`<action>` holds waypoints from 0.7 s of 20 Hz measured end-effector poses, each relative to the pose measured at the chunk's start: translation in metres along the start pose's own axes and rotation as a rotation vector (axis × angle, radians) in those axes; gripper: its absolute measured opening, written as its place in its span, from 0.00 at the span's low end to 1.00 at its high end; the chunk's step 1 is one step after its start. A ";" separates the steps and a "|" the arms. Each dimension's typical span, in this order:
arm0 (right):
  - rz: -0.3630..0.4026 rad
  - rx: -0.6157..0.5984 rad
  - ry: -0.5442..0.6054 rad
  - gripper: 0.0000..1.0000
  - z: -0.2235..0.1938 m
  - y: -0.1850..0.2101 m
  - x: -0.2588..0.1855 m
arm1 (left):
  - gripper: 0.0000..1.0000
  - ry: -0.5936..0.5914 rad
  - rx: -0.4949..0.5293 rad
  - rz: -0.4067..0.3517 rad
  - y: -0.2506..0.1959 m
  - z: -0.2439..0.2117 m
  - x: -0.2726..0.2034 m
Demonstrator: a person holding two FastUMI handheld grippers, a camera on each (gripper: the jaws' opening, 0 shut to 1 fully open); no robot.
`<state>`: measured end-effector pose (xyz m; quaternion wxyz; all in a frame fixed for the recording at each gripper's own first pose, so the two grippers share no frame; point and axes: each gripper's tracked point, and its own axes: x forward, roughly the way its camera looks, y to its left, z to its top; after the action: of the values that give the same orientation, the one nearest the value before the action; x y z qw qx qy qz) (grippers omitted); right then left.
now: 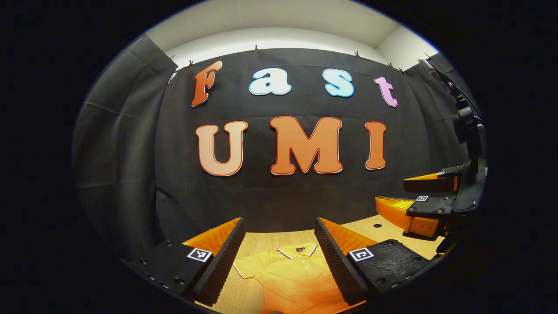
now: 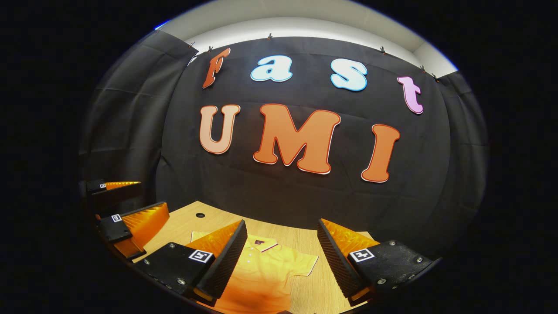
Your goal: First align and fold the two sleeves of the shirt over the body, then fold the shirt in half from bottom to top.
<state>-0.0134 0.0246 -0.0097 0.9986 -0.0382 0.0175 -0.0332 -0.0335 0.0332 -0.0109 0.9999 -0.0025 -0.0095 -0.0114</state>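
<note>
A yellow polo shirt (image 1: 293,272) lies flat on the wooden table (image 1: 257,244), collar toward the back wall, both short sleeves spread out. My left gripper (image 1: 279,257) hovers above its collar end, open, nothing between the fingers. In the right gripper view the same shirt (image 2: 270,272) lies below my right gripper (image 2: 281,259), which is also open and holds nothing. The right gripper (image 1: 429,198) appears at the right in the left gripper view, raised above the table. The left gripper (image 2: 126,207) appears at the left in the right gripper view, also raised.
The table's far edge meets the black cloth wall (image 1: 279,192) just behind the shirt. A small round hole (image 2: 200,215) sits in the tabletop near the back left. Bare wood (image 2: 314,288) lies to the right of the shirt.
</note>
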 end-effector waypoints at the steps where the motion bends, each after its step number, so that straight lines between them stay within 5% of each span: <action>1: 0.003 -0.002 0.010 0.98 -0.005 -0.005 0.007 | 0.98 -0.005 0.012 0.015 0.001 0.002 0.000; 14: 0.003 -0.023 0.306 1.00 -0.100 -0.075 0.116 | 0.98 0.021 0.081 0.261 0.031 0.010 -0.009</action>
<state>0.0937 -0.0651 -0.1074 0.9838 -0.0443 0.1699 -0.0372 -0.0416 0.0649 -0.0015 0.9922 0.0370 0.0007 0.1193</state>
